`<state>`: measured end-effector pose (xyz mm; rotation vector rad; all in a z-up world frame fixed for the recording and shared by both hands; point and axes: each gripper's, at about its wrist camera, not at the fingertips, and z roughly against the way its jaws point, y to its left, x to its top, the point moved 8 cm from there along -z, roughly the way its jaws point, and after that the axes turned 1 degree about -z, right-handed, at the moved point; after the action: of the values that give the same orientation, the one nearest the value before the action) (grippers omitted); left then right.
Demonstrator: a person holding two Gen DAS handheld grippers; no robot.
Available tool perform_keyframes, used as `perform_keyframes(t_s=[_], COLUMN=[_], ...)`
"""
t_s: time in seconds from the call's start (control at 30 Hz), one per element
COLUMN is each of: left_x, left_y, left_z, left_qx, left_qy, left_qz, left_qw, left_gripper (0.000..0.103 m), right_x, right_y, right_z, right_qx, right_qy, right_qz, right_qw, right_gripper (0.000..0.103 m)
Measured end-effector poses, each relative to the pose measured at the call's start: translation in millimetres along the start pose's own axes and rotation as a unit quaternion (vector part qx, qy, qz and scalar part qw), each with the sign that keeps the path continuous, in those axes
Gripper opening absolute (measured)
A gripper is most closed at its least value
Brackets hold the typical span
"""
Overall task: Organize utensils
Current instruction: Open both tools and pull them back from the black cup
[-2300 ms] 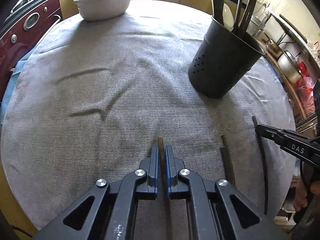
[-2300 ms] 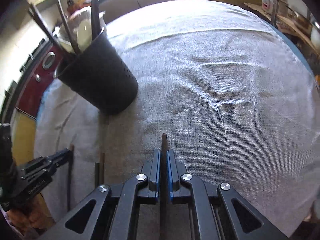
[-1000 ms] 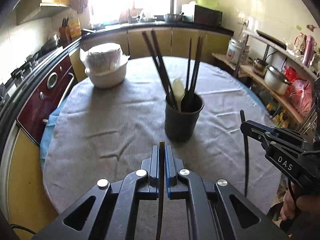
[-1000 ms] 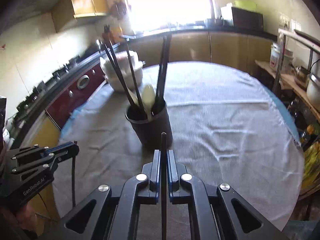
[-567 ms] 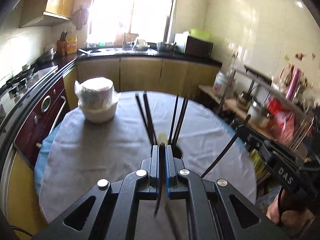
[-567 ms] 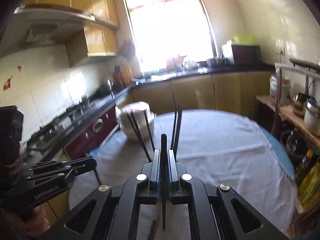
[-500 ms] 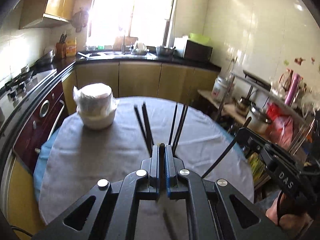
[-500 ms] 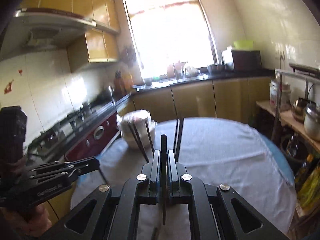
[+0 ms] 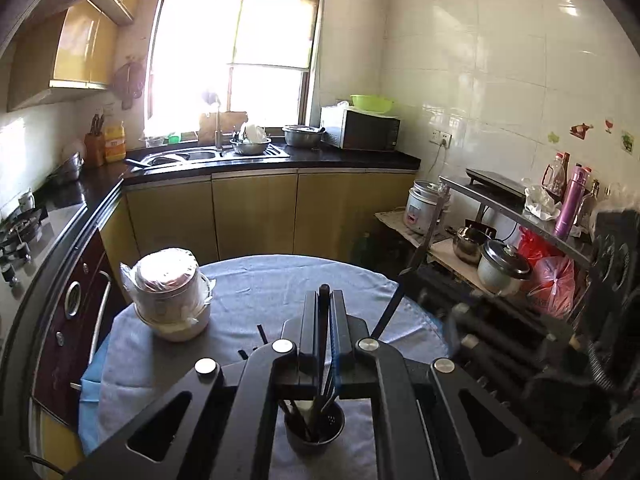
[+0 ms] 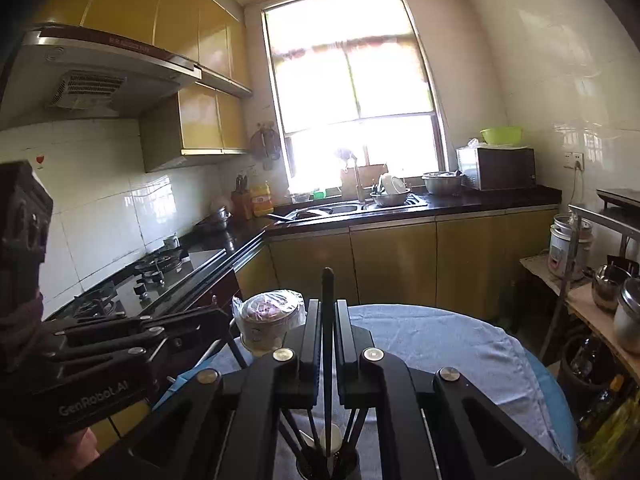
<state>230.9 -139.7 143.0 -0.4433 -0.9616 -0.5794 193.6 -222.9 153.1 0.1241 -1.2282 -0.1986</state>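
Kitchen fills the left wrist view, seen from high above a round table under a grey-blue cloth (image 9: 280, 280). The left gripper (image 9: 323, 312) has its black jaws pressed together on a thin dark chopstick (image 9: 323, 300), whose tip sticks up just past the jaw ends while its lower part runs down between the gripper's arms. Below that, near the bottom edge, stands a dark round perforated utensil holder (image 9: 316, 436) on the cloth, with several dark sticks and something pale already standing in it. At the far left of the table sits a white pot wrapped in clear plastic (image 9: 168, 296). To the right, blurred, the right gripper (image 9: 404, 276) holds a second dark chopstick (image 9: 386, 316) slanting down toward the table. A microwave oven with a green bowl on top (image 9: 360, 128) stands on the far black counter.

From the right wrist view, the right gripper (image 10: 328, 320) pinches its slim dark chopstick upright, the tip poking above the closed jaws and the shaft reaching down toward the dark holder at the bottom edge, where a pale spoon (image 10: 331, 438) leans among dark sticks. On the left, the left gripper reaches in, carried by a hand (image 10: 24, 320) at the frame's edge; its jaw tips are hard to make out here. The plastic-wrapped pot shows just beyond the jaws.
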Motion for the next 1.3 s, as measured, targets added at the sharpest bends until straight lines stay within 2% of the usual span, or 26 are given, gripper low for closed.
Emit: perform_keyframes(t_s=[0.13,0.27,0.3,0.37,0.4,0.43,0.47,0.5,0.57,0.77,0.87,1.13,1.3], left_x=[-29.6,-68.1,-74.5,-92.7,-98.0,-104.8,-113.6,-120.6,-137.7,-182.0,-189.7,-196.3,-205.4], left_y=[8.4,17.6,19.0,28.1,32.1,37.9,44.7,47.3,52.5,60.0,58.2,41.9,32.0], left_z=[-33.6,-57.2,-58.6,-54.4,-49.4,-42.2,-30.5,-23.3,-8.1,41.1,72.3,133.1,157.0], left_qx=[-0.006,0.004,0.002,0.001,0.007,0.02,0.041,0.055,0.087,0.187,0.223,0.253,0.242], left_qy=[0.04,0.082,0.089,0.104,0.103,0.097,0.088,0.085,0.091,0.118,0.094,0.049,0.035], left_qz=[0.015,0.022,0.027,0.053,0.061,0.07,0.077,0.077,0.08,0.096,0.083,0.064,0.065], left_qw=[0.9991,0.9964,0.9956,0.9932,0.9928,0.9926,0.9924,0.9918,0.9888,0.9704,0.9668,0.964,0.9675], left_gripper=[0.005,0.005,0.008,0.03,0.057,0.075,0.077,0.077,0.077,0.077,0.077,0.084,0.088], right_x=[-36.0,-85.4,-94.6,-112.8,-120.5,-126.3,-133.3,-138.9,-150.0,-174.7,-176.9,-168.4,-169.2], right_y=[-12.2,-26.2,-30.6,-39.4,-45.3,-50.4,-56.6,-61.9,-66.9,-47.7,-31.8,0.7,17.5], right_z=[-26.2,-51.7,-54.4,-55.3,-52.9,-49.2,-43.3,-37.1,-23.2,26.0,52.9,107.4,136.2], right_qx=[-0.004,0.016,0.021,0.033,0.034,0.033,0.033,0.033,0.033,0.043,0.035,0.002,-0.005], right_qy=[0.045,0.122,0.136,0.161,0.167,0.169,0.169,0.166,0.16,0.152,0.135,0.106,0.097], right_qz=[-0.009,-0.038,-0.048,-0.072,-0.083,-0.093,-0.106,-0.116,-0.124,-0.107,-0.088,-0.045,-0.019], right_qw=[0.999,0.992,0.989,0.984,0.982,0.981,0.979,0.979,0.979,0.982,0.986,0.993,0.995], right_gripper=[0.007,0.007,0.007,0.009,0.011,0.018,0.029,0.034,0.056,0.056,0.056,0.056,0.056])
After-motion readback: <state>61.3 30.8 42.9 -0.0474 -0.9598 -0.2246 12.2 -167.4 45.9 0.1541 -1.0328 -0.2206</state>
